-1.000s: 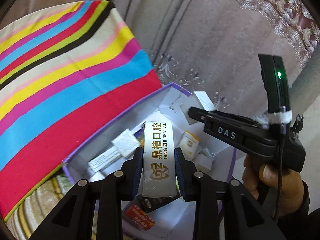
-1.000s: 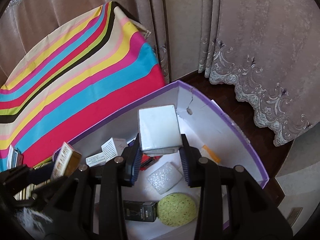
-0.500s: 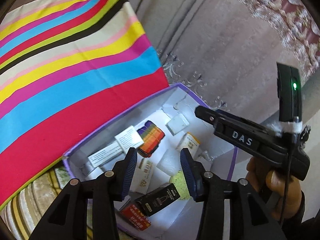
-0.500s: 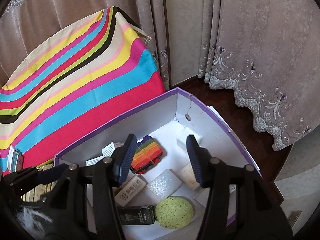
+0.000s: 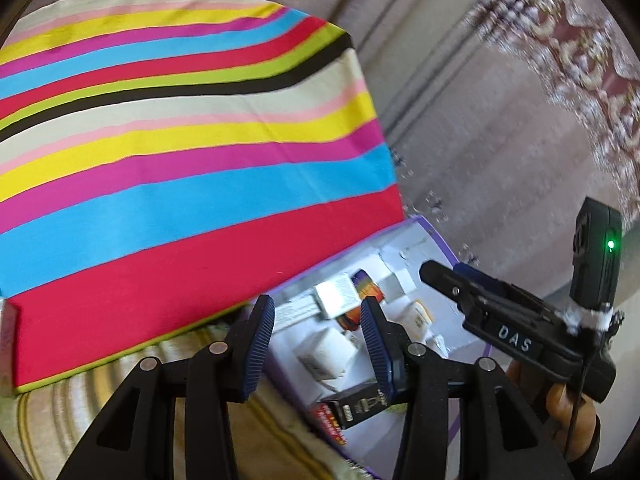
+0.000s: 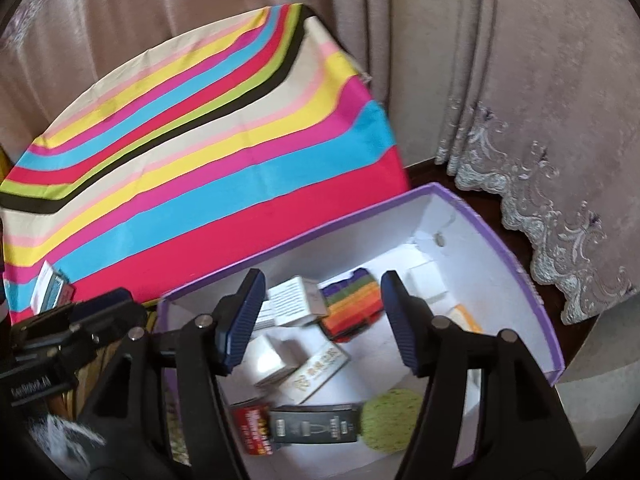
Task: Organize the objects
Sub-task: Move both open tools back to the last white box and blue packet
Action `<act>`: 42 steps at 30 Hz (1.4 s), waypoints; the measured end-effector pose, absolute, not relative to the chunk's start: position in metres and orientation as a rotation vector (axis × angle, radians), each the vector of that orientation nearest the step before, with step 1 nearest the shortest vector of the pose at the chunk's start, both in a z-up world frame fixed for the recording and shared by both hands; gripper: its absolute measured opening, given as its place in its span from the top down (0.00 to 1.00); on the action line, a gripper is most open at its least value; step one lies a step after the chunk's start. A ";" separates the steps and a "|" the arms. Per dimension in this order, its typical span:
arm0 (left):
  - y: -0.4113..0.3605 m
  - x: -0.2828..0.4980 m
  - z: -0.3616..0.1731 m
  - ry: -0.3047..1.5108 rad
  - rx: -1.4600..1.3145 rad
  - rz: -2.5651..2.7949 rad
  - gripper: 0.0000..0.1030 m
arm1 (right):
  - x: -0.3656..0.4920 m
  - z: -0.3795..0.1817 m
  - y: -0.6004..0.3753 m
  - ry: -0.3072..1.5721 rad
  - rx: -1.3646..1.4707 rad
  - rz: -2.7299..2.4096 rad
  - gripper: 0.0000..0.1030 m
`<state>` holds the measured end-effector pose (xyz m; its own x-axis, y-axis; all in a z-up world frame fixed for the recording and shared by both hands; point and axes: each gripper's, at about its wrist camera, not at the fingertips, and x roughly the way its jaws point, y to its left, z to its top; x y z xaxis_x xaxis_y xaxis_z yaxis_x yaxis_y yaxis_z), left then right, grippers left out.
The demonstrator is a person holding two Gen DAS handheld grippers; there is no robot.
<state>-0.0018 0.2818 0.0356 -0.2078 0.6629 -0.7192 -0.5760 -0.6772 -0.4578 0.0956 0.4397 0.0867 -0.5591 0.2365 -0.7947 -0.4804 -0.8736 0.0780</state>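
Both grippers empty over the purple box (image 6: 538, 300)!
Left gripper (image 5: 318, 344) hangs released, nothing between its jaws; right gripper (image 6: 322, 320) spreading wider above the rainbow-striped box (image 6: 352, 308) and white cartons (image 6: 296, 300) inside.

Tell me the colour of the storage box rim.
Purple; the storage box rim shows best in the right wrist view.
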 end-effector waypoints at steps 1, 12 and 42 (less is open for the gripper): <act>0.277 -0.003 0.036 -0.121 -1.231 1.972 0.55 | 0.093 0.087 0.434 0.399 -1.182 2.439 0.38; 0.199 -0.018 0.040 -0.248 -1.250 2.098 0.55 | 0.064 0.088 0.376 0.357 -1.269 2.549 0.34; 0.015 -0.062 -0.006 -0.673 -1.518 2.265 0.42 | -0.008 0.067 0.220 0.025 -1.591 2.815 0.18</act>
<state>-0.0615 0.0145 -0.0065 -0.3769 0.5153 -0.7697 -0.0115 -0.8335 -0.5524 -0.0083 0.2197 0.0668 -0.5126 -0.0875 -0.8542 0.0721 -0.9957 0.0588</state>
